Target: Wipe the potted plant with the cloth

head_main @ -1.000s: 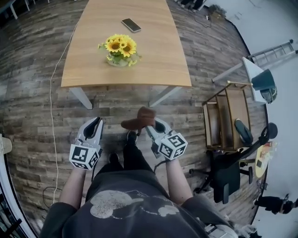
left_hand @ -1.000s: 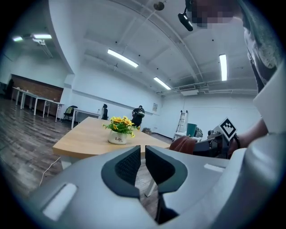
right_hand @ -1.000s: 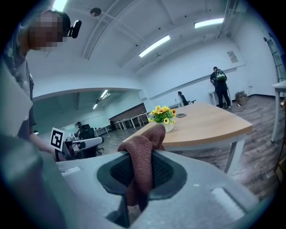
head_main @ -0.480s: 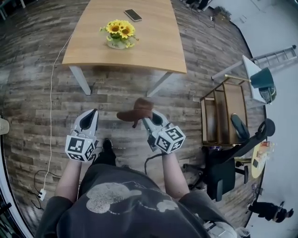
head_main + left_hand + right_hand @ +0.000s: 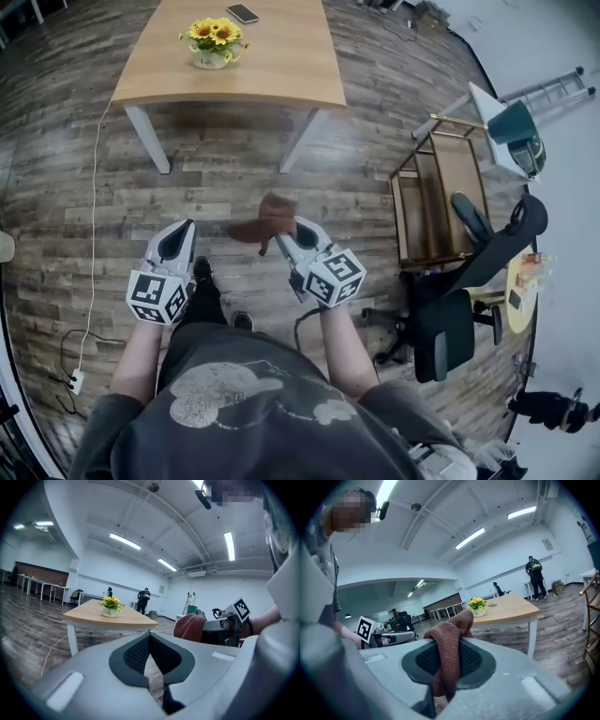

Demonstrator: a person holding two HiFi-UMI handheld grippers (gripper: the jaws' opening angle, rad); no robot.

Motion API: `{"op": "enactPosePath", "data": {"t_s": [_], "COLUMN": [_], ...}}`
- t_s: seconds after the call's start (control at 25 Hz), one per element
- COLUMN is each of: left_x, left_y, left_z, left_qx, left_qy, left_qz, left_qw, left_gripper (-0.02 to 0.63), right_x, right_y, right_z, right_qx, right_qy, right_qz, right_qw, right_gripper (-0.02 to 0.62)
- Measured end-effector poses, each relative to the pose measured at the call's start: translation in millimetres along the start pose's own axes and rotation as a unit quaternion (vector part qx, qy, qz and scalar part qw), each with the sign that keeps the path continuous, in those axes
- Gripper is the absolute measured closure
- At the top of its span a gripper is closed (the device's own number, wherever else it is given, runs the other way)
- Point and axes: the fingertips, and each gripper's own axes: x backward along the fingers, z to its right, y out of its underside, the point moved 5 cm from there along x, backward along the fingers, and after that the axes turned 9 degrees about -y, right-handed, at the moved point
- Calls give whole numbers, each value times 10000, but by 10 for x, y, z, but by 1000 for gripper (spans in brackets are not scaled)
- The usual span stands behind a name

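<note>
The potted plant (image 5: 211, 42), yellow sunflowers in a white pot, stands on the wooden table (image 5: 281, 70) well ahead of me. It also shows in the left gripper view (image 5: 110, 606) and the right gripper view (image 5: 477, 606). My right gripper (image 5: 281, 234) is shut on the brown cloth (image 5: 267, 220), which bunches above its jaws and hangs down between them (image 5: 450, 656). My left gripper (image 5: 180, 232) is held beside it, shut and holding nothing (image 5: 150, 637). Both are over the floor at about waist height, far short of the table.
A phone (image 5: 243, 13) lies on the table behind the plant. At the right stand a wooden shelf cart (image 5: 436, 202), a black office chair (image 5: 459, 314) and a ladder (image 5: 553, 89). A white cable (image 5: 91, 216) runs along the floor at left. People (image 5: 143, 601) stand far off.
The table with the plant now sits higher and further left in the head view, looking farther away. Both grippers keep their places in front of the body, the cloth still in the right one.
</note>
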Motion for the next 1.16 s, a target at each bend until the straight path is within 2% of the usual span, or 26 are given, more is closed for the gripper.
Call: {"op": "enactPosePath", "data": {"t_s": [0.28,0.68,1.0,1.16], "left_x": [459,864,1130,1222], "left_y": [93,171,103,144], "left_z": [471,763,800,730], "left_qx": [-63,-150,-153,-108], "left_qy": [-116,-202,-468,-532], "left_qz": [154,220,367,314], "left_qw": [9998,9994,9981,9980], "left_gripper": [588,588,588,588], "right_x": [468,742,903,905], "right_y": [290,425,477,480], "right_z": [-393,-672,-719,-728], "right_qx": [80,281,312,301], "right_qy": [-337,-541,-335,-246], "right_qz": [-171,-185,-119,-108], "right_qw": [9993,9980,9989,9992], "right_gripper": [548,548,549,549]}}
